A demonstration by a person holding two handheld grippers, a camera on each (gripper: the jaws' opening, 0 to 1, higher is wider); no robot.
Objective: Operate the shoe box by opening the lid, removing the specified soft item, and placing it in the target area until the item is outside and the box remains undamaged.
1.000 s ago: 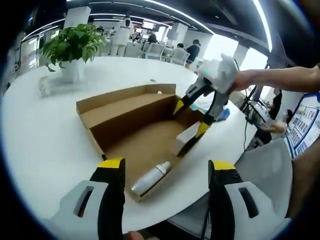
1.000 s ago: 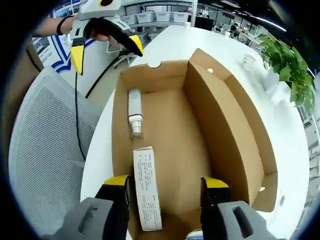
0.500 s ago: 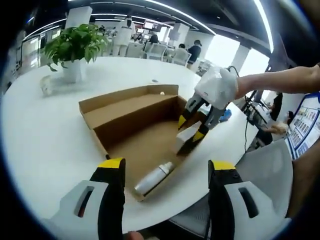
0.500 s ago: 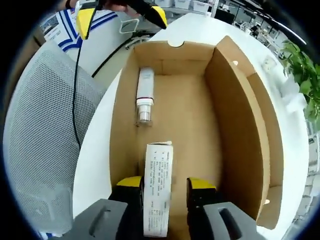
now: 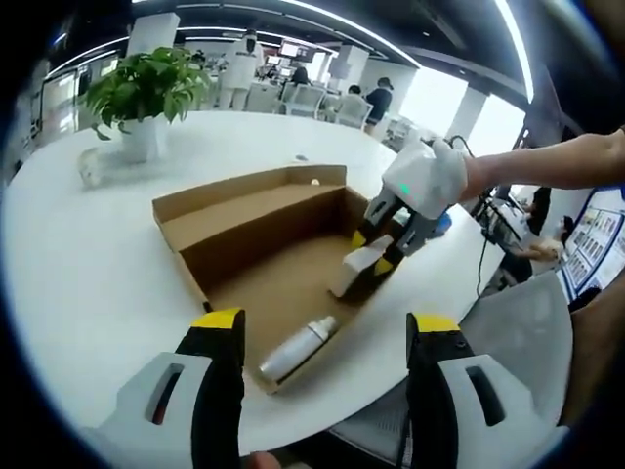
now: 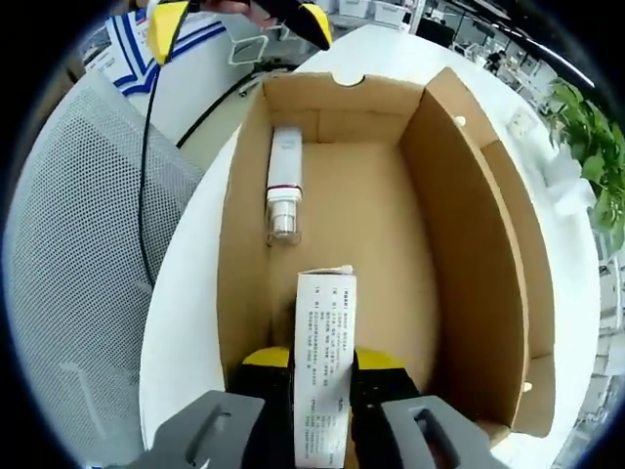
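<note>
White table point(image 5: 88, 283) carries open shoe box point(image 5: 244, 230) (and a potted plant point(image 5: 146, 98)).

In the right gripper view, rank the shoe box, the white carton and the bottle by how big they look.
1. Shoe box, largest by far.
2. White carton, clamped in the right gripper.
3. Bottle.
The carton sits nearer the camera, so its edge over the bottle is unsure.

There is one brown box point(image 5: 256, 227) open on one big white table point(image 5: 88, 283), and inside it are two things: one white tube point(image 6: 283, 184) in the upper middle of the right gripper view and one small white carton point(image 6: 324, 352) at the bottom. There are two grippers point(image 6: 310, 363) point(image 5: 325, 327), one green plant point(image 5: 146, 86) in the upper left of the left gripper view, and one gray mesh chair point(image 6: 73, 254).
</note>
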